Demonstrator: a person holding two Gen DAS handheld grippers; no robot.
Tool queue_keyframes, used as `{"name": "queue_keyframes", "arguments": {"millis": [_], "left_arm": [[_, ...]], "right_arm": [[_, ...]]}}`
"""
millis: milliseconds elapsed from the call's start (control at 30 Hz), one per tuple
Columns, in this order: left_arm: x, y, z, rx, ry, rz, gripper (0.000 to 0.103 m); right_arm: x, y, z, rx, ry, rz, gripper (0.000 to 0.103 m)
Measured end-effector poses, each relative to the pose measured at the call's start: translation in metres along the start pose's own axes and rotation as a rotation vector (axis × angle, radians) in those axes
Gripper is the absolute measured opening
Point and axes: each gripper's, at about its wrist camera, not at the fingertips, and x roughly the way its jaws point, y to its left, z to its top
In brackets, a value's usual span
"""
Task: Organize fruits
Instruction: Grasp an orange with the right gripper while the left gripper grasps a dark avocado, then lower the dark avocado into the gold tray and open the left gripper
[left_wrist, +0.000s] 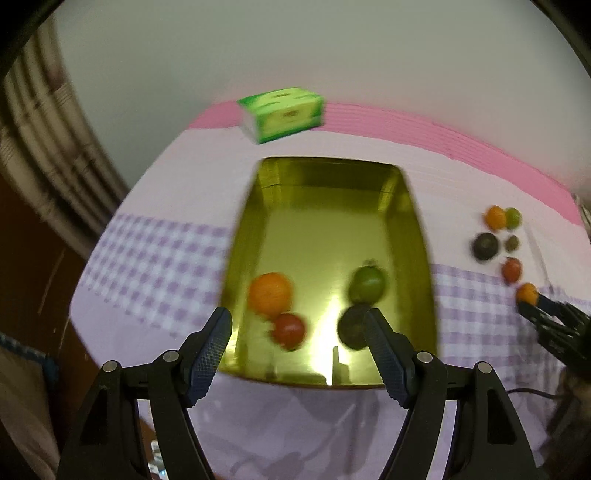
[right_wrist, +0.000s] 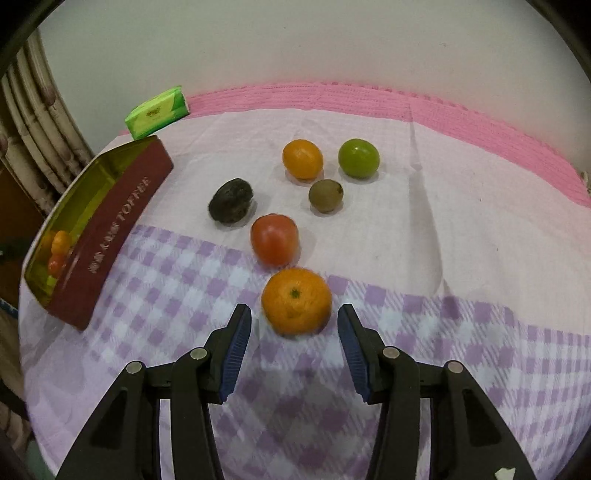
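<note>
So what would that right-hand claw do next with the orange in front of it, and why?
Probably ease forward and close. The right gripper is open, its fingers on either side of the nearest orange but not yet touching it, and the tin already holds some fruit.

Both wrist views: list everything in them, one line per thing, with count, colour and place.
rectangular tin tray: one, gold inside, dark red outside, left of table.
fruits in tray: four; orange, red, green, dark.
loose fruits on cloth: six; near orange, red tomato-like, dark, brown kiwi-like, far orange, green.
tissue pack: one, green, behind tray.
tablecloth: one, white, lilac-checked, pink far edge.
left gripper: open, over tray.
right gripper: open, around near orange.
</note>
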Motion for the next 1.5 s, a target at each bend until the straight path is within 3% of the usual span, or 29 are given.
{"name": "queue_keyframes", "arguments": {"millis": [67, 167, 467, 633, 1033, 1100, 1133, 1167, 1500], "left_arm": [[0.001, -0.017, 0.006, 0.031, -0.002, -0.031, 0.074], [0.006, -0.052, 0.017, 0.077, -0.001, -0.091, 0.074], [0.037, -0.146, 0.035, 0.226, 0.022, -0.199, 0.074], [0.064, -0.173, 0.042, 0.253, 0.055, -0.224, 0.074], [0.109, -0.202, 0.062, 0.254, 0.114, -0.274, 0.060], [0.116, -0.207, 0.064, 0.258, 0.122, -0.276, 0.054], [0.118, -0.210, 0.064, 0.269, 0.126, -0.276, 0.042], [0.119, -0.212, 0.064, 0.277, 0.130, -0.275, 0.038], [0.097, -0.189, 0.044, 0.265, 0.135, -0.231, 0.038]], "right_arm": [[0.002, 0.000, 0.001, -0.009, -0.015, 0.001, 0.037], [0.002, -0.003, 0.002, -0.024, -0.035, -0.015, 0.034], [0.003, -0.067, 0.020, 0.053, -0.111, -0.197, 0.034], [0.008, -0.080, 0.020, 0.041, -0.125, -0.204, 0.034], [0.011, -0.086, 0.019, 0.064, -0.121, -0.186, 0.037], [0.011, -0.086, 0.019, 0.065, -0.124, -0.185, 0.037], [0.011, -0.086, 0.019, 0.065, -0.124, -0.186, 0.037], [0.011, -0.085, 0.018, 0.065, -0.125, -0.186, 0.037], [0.010, -0.086, 0.014, 0.063, -0.135, -0.192, 0.037]]}}
